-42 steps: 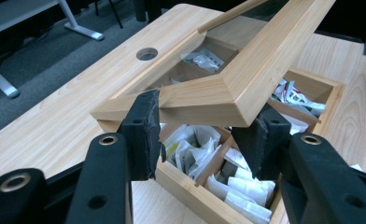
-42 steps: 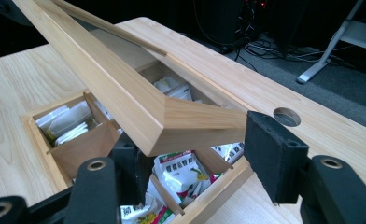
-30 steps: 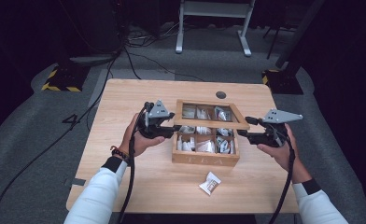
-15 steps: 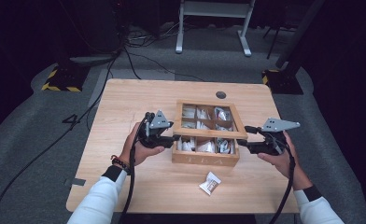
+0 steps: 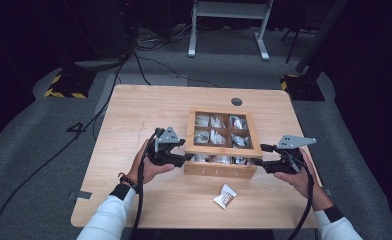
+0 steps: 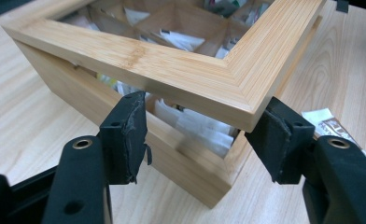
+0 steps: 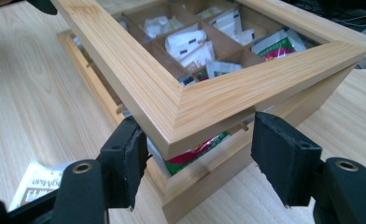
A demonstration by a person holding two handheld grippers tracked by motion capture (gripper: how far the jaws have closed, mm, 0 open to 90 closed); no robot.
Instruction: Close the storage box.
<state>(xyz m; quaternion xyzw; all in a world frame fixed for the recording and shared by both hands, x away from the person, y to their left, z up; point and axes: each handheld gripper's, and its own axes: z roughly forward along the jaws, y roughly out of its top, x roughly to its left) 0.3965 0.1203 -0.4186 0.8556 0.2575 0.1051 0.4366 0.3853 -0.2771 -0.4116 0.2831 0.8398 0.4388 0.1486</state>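
A wooden tea box [image 5: 219, 171] with several compartments of tea bags stands mid-table. Its window-frame lid [image 5: 223, 149] hangs slightly ajar over the base. My left gripper [image 5: 184, 158] is at the lid's front left corner. In the left gripper view that lid corner [image 6: 209, 88] lies between the left gripper's [image 6: 204, 135] jaws, which have just been opening and show slack. My right gripper [image 5: 262, 163] is at the front right corner. There the lid corner [image 7: 195, 112] sits between the right gripper's [image 7: 202, 149] jaws, also just opening, with the right pad [image 7: 281, 156] clear of the wood.
A loose tea bag [image 5: 225, 196] lies on the table [image 5: 134, 115] in front of the box, near the front edge. A round cable hole [image 5: 236, 101] sits behind the box. Cables and a metal stand [image 5: 229, 30] are on the floor beyond.
Both hands have sunk toward the table, and the lid has come down with them until it is nearly on the box. The left jaws stand wider apart.
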